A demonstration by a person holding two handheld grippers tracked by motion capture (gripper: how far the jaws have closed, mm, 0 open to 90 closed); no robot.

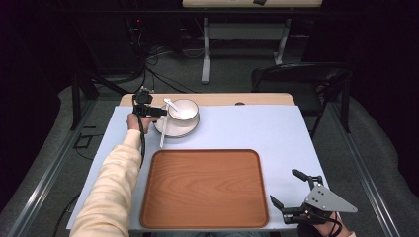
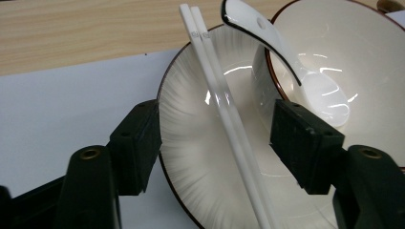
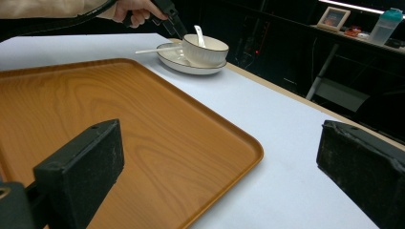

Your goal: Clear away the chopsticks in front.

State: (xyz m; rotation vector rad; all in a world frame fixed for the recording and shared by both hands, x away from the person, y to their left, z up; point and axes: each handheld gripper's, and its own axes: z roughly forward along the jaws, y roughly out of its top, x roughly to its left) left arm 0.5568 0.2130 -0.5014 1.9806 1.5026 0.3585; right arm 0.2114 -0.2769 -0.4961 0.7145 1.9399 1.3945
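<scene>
A white ribbed plate [image 1: 170,132] sits at the table's far left with a cream bowl [image 1: 184,111] on it and a white spoon [image 1: 173,106] in the bowl. A pair of white chopsticks [image 1: 161,140] lies across the plate's left side. My left gripper [image 1: 159,112] is at that spot. In the left gripper view its jaws straddle the chopsticks [image 2: 224,109] and the plate [image 2: 191,157], with gaps on both sides, so it is open. My right gripper [image 1: 284,186] stands open and empty at the near right, beside the wooden tray [image 1: 205,187].
The tray is bare and fills the near middle of the pale blue mat [image 1: 257,128]. A black chair [image 1: 301,79] stands behind the table's far right corner. The table's wooden edge [image 1: 247,98] runs close behind the plate.
</scene>
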